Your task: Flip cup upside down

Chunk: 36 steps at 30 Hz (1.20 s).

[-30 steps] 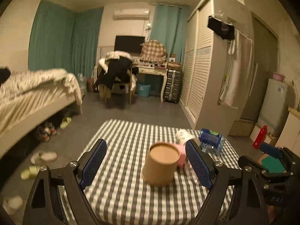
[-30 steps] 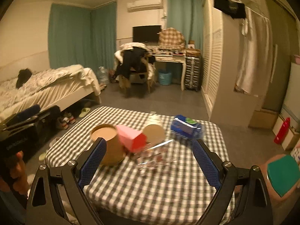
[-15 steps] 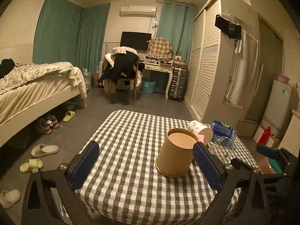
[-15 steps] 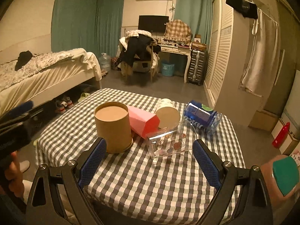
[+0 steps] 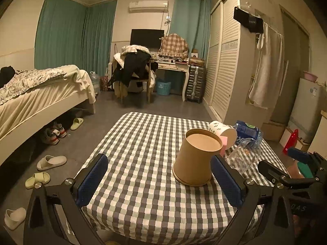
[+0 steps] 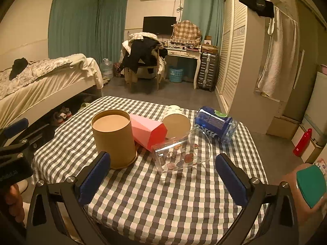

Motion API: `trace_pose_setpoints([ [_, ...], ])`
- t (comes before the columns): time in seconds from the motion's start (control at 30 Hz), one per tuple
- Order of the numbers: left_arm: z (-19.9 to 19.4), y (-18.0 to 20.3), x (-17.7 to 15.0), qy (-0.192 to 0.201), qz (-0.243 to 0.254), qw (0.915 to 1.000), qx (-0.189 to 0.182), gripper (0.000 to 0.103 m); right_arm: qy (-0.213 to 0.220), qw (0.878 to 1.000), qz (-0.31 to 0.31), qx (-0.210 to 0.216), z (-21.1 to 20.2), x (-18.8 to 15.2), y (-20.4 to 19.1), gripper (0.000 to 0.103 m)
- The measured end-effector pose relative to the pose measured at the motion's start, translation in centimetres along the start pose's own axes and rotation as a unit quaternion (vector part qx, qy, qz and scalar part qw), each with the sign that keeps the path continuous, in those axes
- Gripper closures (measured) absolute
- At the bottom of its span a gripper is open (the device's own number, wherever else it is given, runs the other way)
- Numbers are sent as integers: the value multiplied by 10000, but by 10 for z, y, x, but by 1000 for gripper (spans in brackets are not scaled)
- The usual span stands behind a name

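Centrally in both views stands the tan cardboard cup [image 5: 197, 157] [image 6: 114, 137], a plain kraft-paper cylinder that flares slightly toward the bottom. It rests mouth-down on the grey-and-white checked surface [image 5: 143, 183] [image 6: 163, 200], its rolled rim against the cloth and its recessed, flat base facing up. In the left wrist view it sits right of centre and looks a little tilted, which may be lens distortion; in the right wrist view it sits left of centre.

The left gripper [image 5: 159, 180] has its blue-padded jaws spread wide and holds nothing; the cup stands ahead of the right-hand pad, whether touching it I cannot tell. The right gripper [image 6: 161, 177] is likewise wide apart and empty, the cup just beyond its left-hand pad.

Right of the cup lie a pink faceted paper cup [image 6: 149, 132], a white patterned paper cup [image 6: 176, 119], a clear plastic cup with small prints [image 6: 181, 153] and a blue plastic bottle [image 6: 216, 125], all on their sides.
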<state>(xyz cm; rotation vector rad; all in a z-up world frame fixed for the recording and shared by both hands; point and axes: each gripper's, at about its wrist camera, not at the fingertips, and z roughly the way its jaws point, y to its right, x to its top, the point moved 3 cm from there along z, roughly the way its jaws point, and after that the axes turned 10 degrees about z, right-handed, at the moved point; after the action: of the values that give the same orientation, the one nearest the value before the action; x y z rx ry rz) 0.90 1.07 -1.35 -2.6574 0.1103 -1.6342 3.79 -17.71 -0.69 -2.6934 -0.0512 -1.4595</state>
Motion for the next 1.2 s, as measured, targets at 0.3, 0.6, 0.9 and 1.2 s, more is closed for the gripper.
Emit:
trace_pose_setpoints([
  [0.3, -3, 6, 1, 65, 113, 9999, 45, 0, -20, 10000, 0, -25, -1, 0, 1, 0],
  [0.6, -6, 5, 1, 96, 106, 9999, 72, 0, -69, 10000, -39, -55, 1, -2, 0, 0],
  [0.9, -6, 4, 1, 92, 97, 9999, 78, 0, -77, 9999, -40, -76, 3, -2, 1, 0],
  [1.2, -6, 5, 0, 89, 113, 9999, 79, 0, -87, 9999, -49, -80, 3, -3, 0, 0],
])
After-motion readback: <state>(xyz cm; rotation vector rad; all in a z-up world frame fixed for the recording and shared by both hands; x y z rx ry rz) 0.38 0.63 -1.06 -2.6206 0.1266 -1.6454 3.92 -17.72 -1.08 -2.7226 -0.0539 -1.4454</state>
